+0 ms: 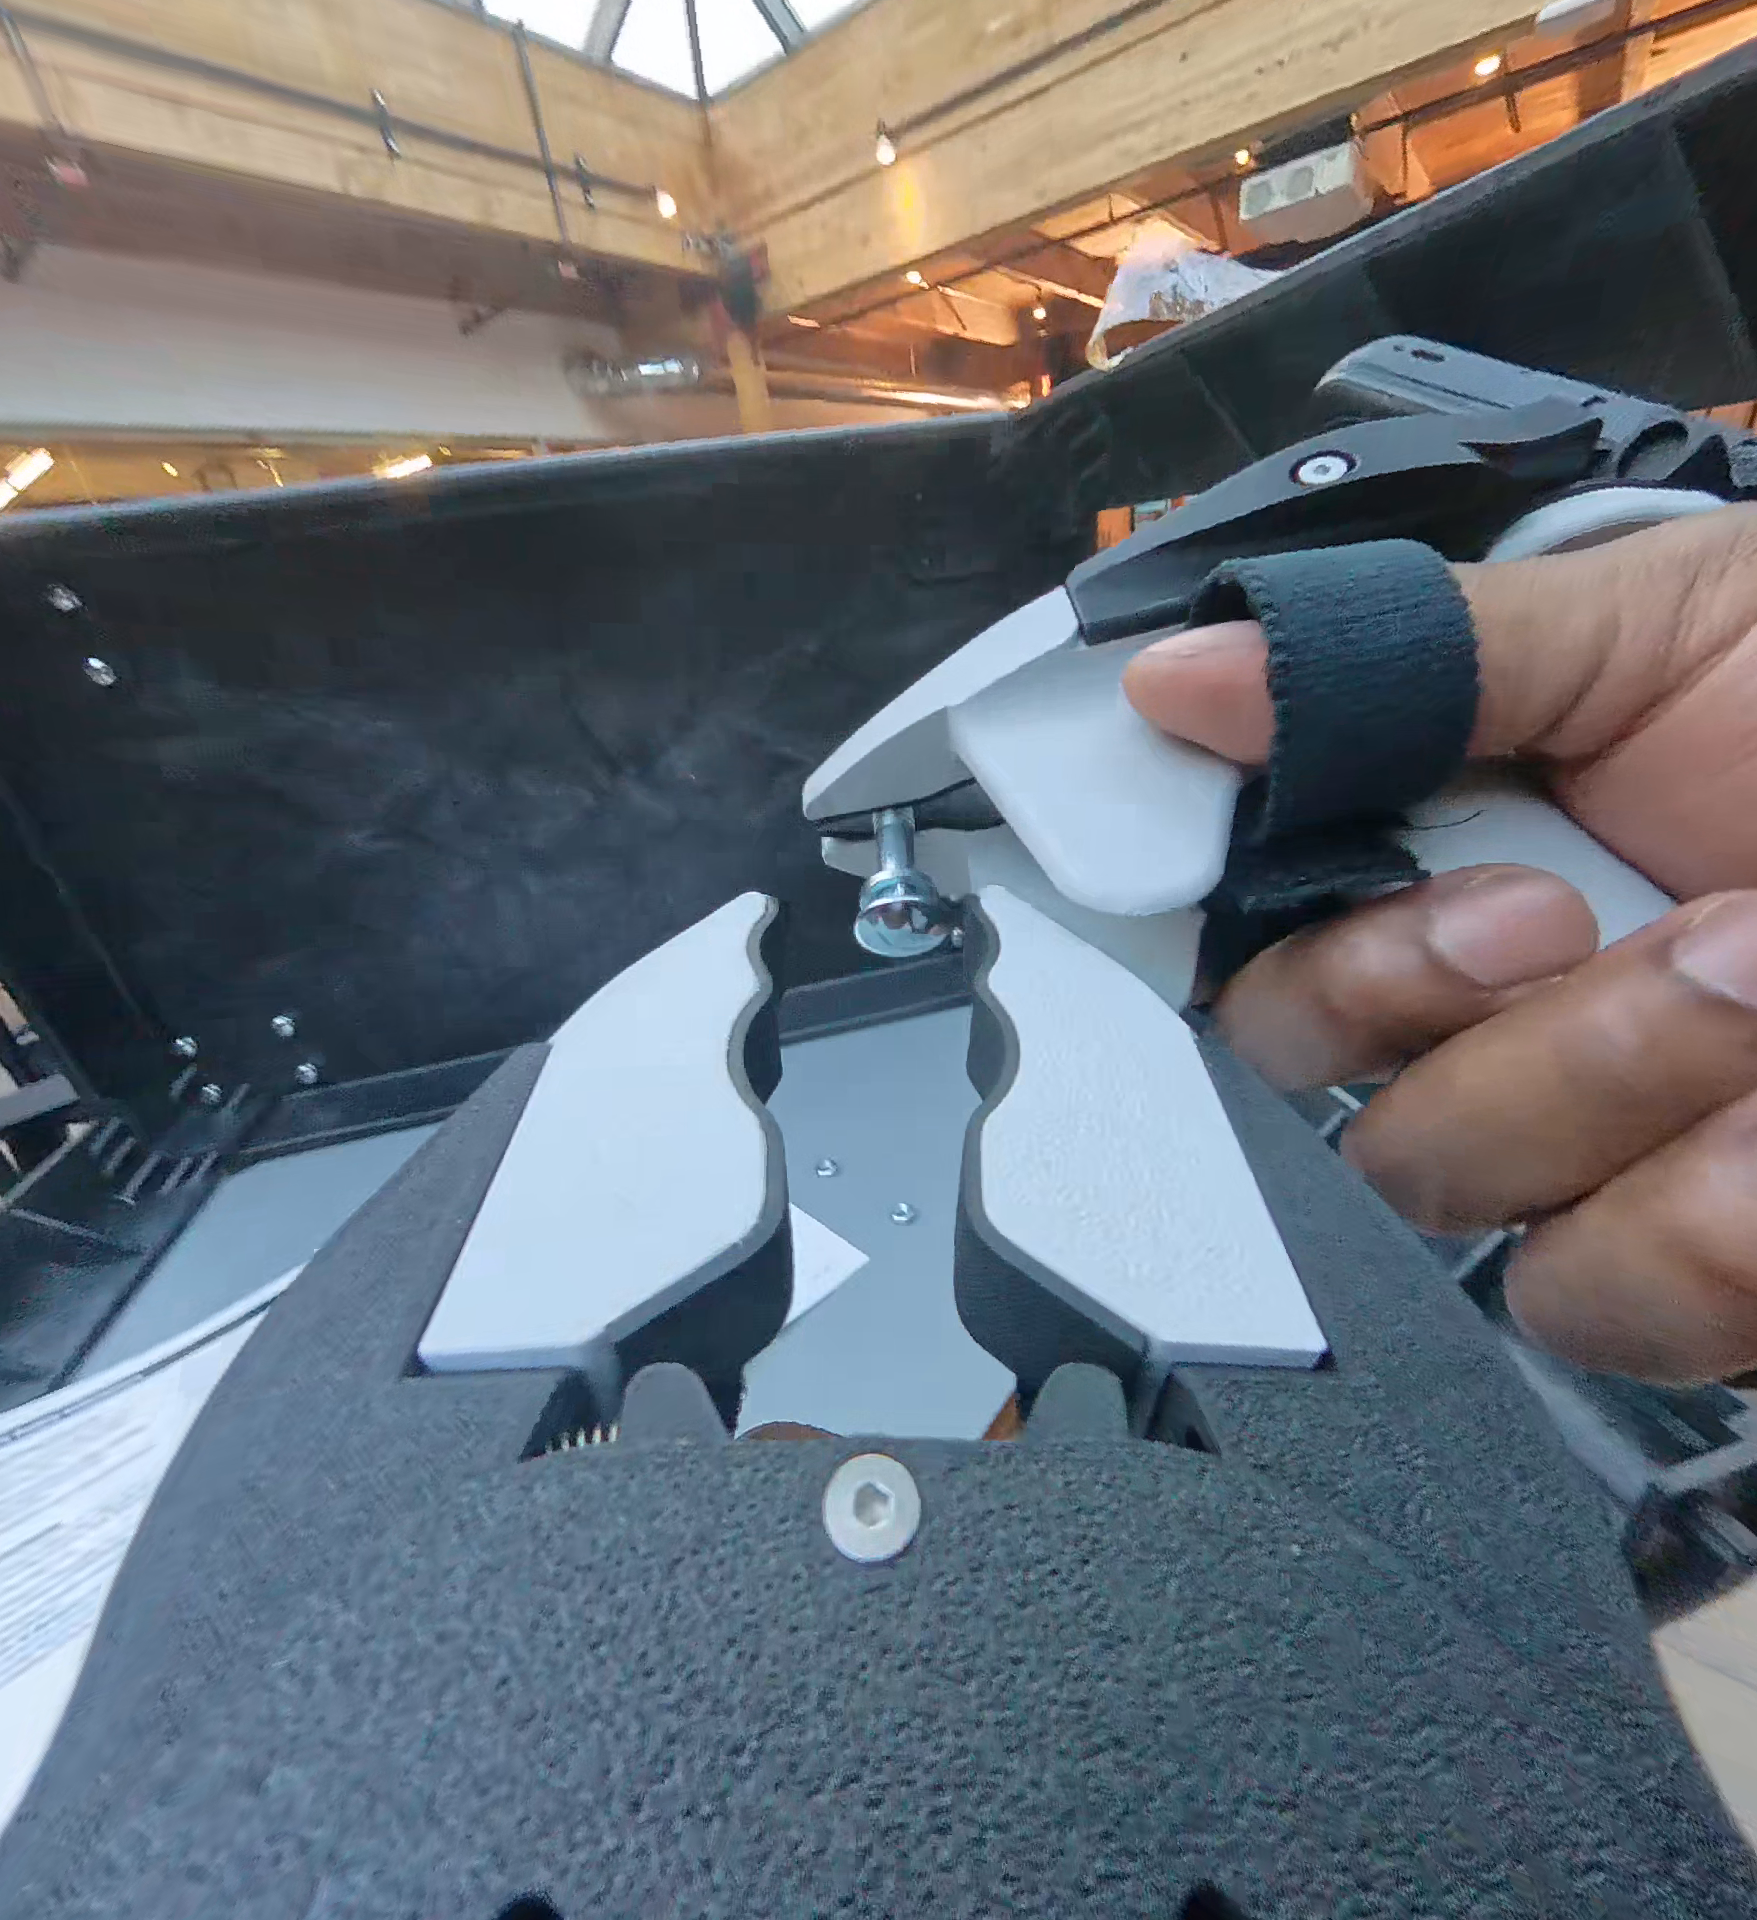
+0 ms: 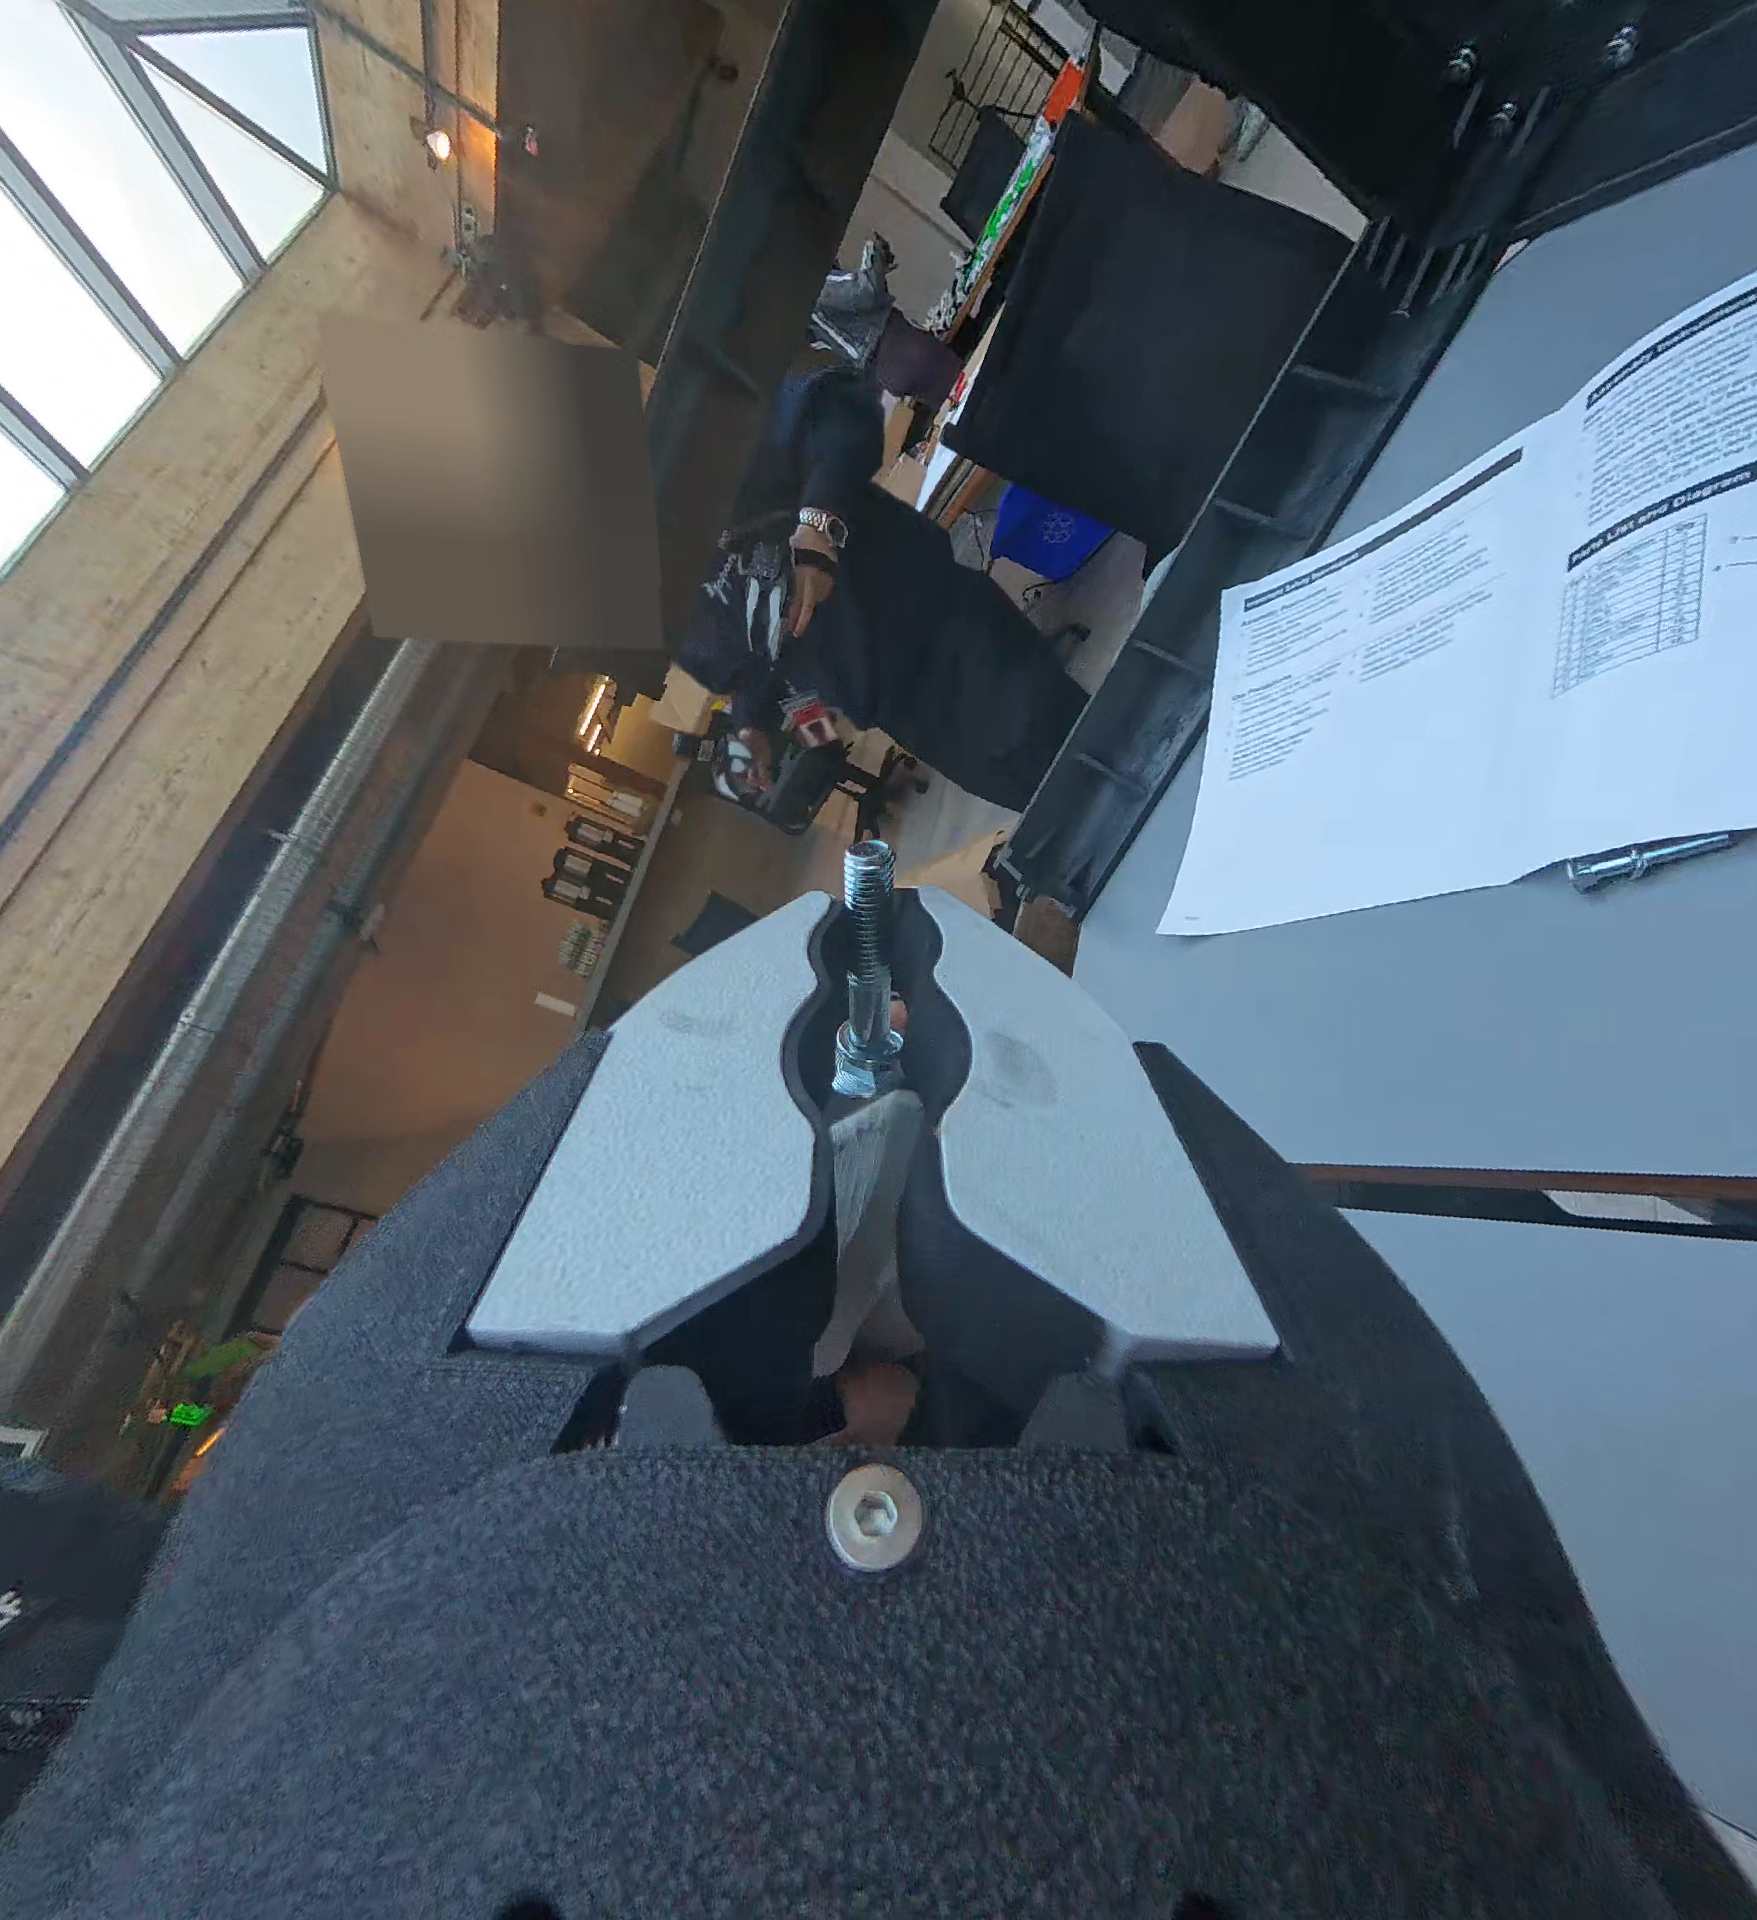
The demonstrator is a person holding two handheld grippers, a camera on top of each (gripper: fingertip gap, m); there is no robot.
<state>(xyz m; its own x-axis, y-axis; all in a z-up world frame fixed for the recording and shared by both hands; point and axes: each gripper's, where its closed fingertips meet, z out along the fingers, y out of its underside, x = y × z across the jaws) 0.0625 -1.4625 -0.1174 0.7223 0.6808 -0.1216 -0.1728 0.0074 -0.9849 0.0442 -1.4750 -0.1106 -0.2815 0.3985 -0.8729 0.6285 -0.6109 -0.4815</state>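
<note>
While the left wrist view looks up at a tall black panel (image 1: 417, 748) rising from the grey tabletop (image 1: 884, 1122), the right wrist view alone takes in the wider room, a printed instruction sheet (image 2: 1476, 665) spread flat on the grey table (image 2: 1476, 1091), and a second metal fastener (image 2: 1648, 860) lying on that sheet's near edge; the left view alone shows the person's hand (image 1: 1580, 935) wrapped round the right gripper (image 1: 889, 831), a black strap over one finger. The left gripper (image 1: 874, 914) has its tongs spread, nothing between them, their tips just under the other gripper. The right gripper (image 2: 874, 904) is pinching a silver bolt (image 2: 869, 966); its long axis runs along the fingers, threaded end poking out past the tips and away from the camera, head end back between the tongs; in the left view its rounded head (image 1: 889, 920) hangs downward, close to the left gripper's right fingertip (image 1: 999, 914).
</note>
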